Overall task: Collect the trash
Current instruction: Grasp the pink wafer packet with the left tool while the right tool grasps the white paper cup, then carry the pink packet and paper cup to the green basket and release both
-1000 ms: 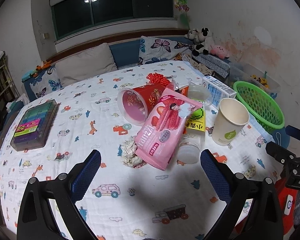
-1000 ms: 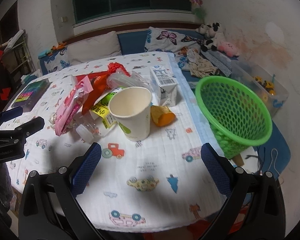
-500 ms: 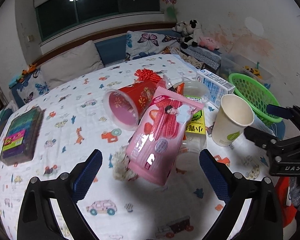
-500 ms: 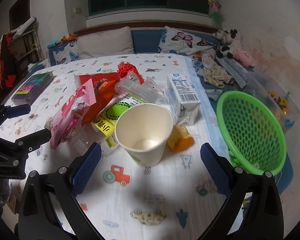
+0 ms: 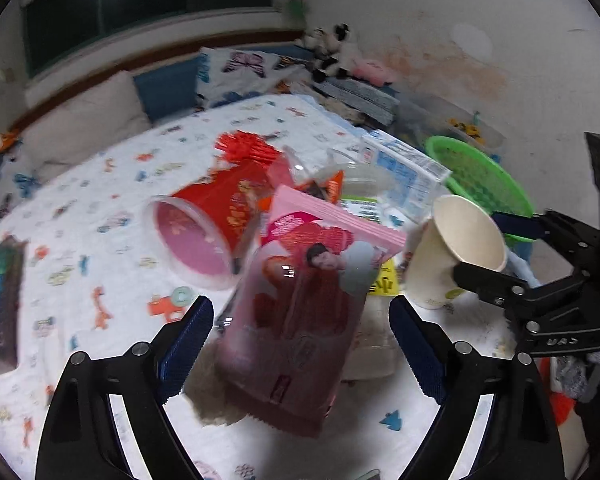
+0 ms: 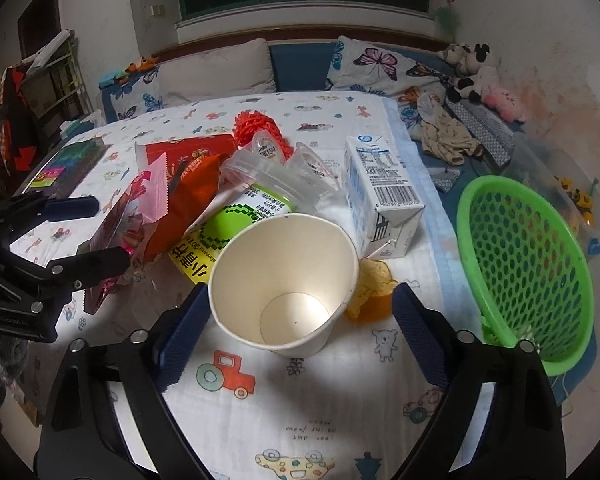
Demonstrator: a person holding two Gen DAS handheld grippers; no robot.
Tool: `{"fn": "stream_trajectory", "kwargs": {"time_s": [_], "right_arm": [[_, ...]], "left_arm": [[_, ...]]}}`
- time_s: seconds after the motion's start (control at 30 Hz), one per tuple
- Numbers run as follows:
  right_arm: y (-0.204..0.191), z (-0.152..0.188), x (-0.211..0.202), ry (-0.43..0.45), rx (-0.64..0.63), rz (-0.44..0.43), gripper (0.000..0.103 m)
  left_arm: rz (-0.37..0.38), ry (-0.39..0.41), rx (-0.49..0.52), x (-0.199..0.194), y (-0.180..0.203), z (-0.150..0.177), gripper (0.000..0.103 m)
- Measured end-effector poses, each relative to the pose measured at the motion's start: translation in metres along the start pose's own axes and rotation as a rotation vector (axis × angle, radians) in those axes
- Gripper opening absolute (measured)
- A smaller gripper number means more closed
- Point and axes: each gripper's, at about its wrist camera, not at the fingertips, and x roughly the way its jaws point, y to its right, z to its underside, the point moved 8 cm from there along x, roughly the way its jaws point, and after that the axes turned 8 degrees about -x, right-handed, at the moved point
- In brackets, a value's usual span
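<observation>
While closing, both claws gape: left (image 5: pixel 300 328) around pink packet (image 5: pixel 296 320), right (image 6: pixel 296 320) around paper cup (image 6: pixel 288 280).

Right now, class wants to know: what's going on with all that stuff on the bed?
A person is clearing trash from a bed, a pair of tongs in each hand. The left tongs straddle a pink snack packet, and the right tongs straddle an upright paper cup. Both sets of jaws have just been closing but are not yet pressing on anything. A green basket waits at the bed's edge, with nothing seen in it so far.
</observation>
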Motion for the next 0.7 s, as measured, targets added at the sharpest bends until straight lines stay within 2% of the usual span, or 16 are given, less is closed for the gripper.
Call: {"fn": "stream_trajectory", "kwargs": {"time_s": [0.27, 0.33, 0.47, 0.6, 0.7], "right_arm": [[-0.001, -0.001, 0.002, -0.003, -0.012, -0.005, 0.082], [0.0, -0.002, 0.003, -0.003, -0.006, -0.014, 0.076], [0.001, -0.001, 0.002, -0.004, 0.005, -0.028, 0.067], [0.001, 0.0, -0.001, -0.003, 0.007, -0.037, 0.065], [0.0, -0.001, -0.006, 0.004, 0.005, -0.042, 0.064]], "left_arm": [[0.106, -0.044, -0.067, 0.016, -0.011, -0.008, 0.086], [0.148, -0.056, -0.075, 0.019, -0.009, -0.009, 0.086], [0.169, -0.072, -0.078, 0.025, -0.009, -0.01, 0.086], [0.198, -0.066, -0.088, 0.024, -0.008, -0.011, 0.074], [0.208, -0.054, -0.097, 0.021, -0.009, -0.012, 0.071]]}}
